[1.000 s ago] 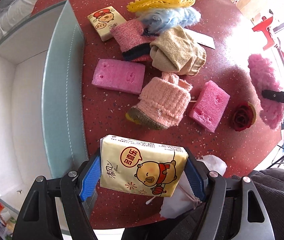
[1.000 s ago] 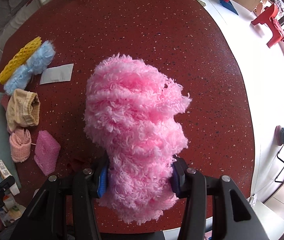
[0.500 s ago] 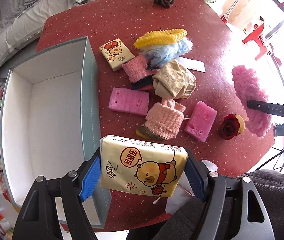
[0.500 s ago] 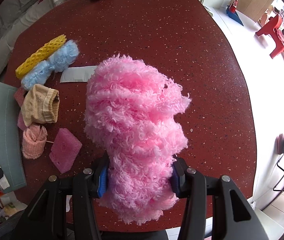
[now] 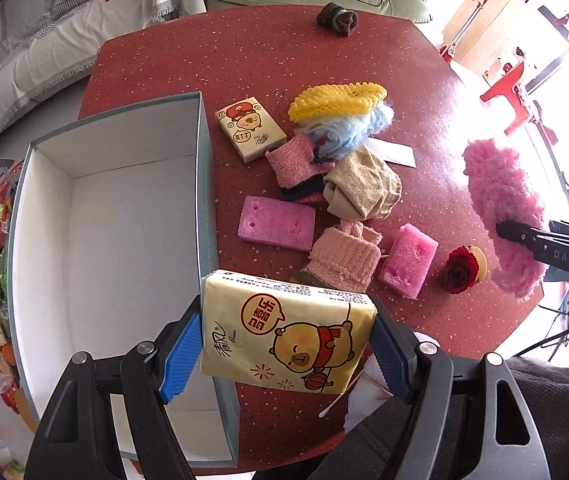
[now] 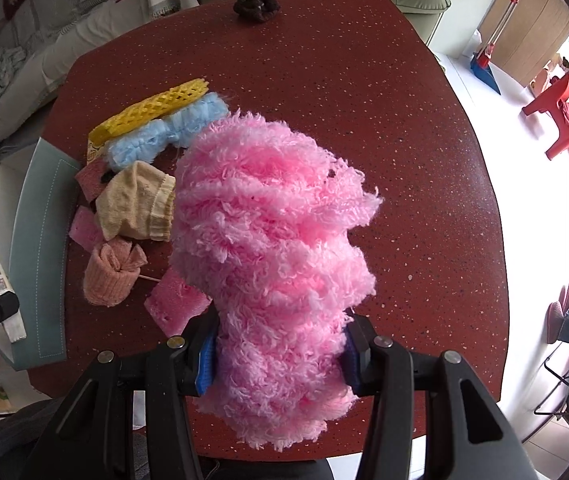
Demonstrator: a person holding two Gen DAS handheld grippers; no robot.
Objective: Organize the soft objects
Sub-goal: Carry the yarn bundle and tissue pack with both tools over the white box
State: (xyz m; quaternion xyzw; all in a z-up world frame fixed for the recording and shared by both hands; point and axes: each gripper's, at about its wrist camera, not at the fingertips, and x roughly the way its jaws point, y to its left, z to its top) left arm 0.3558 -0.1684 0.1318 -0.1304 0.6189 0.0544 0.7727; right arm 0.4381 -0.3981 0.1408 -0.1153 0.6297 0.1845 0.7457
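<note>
On the left the open box (image 5: pixel 116 216) waits on the counter (image 5: pixel 268 60), so my left gripper (image 5: pixel 286 346) carries the tissue pack (image 5: pixel 284 340) clamped flat beside its wall (ready to drop in). My right gripper (image 6: pixel 280 354) pinches the fluffy pink duster (image 6: pixel 272 248) at its base, clear of the socks (image 6: pixel 134 200) and sponges (image 6: pixel 174 306) left to sort.

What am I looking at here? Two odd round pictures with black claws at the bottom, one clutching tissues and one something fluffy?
No robot: a person holds a handheld claw in each hand, each carrying a wide-angle camera looking along its fingers. In the left claw's picture, the left gripper clamps a yellow tissue pack beside an open box. In the right one, the right gripper clamps a fluffy pink bundle. On the red table lie rolled socks, pink sponges and another tissue pack.
</note>
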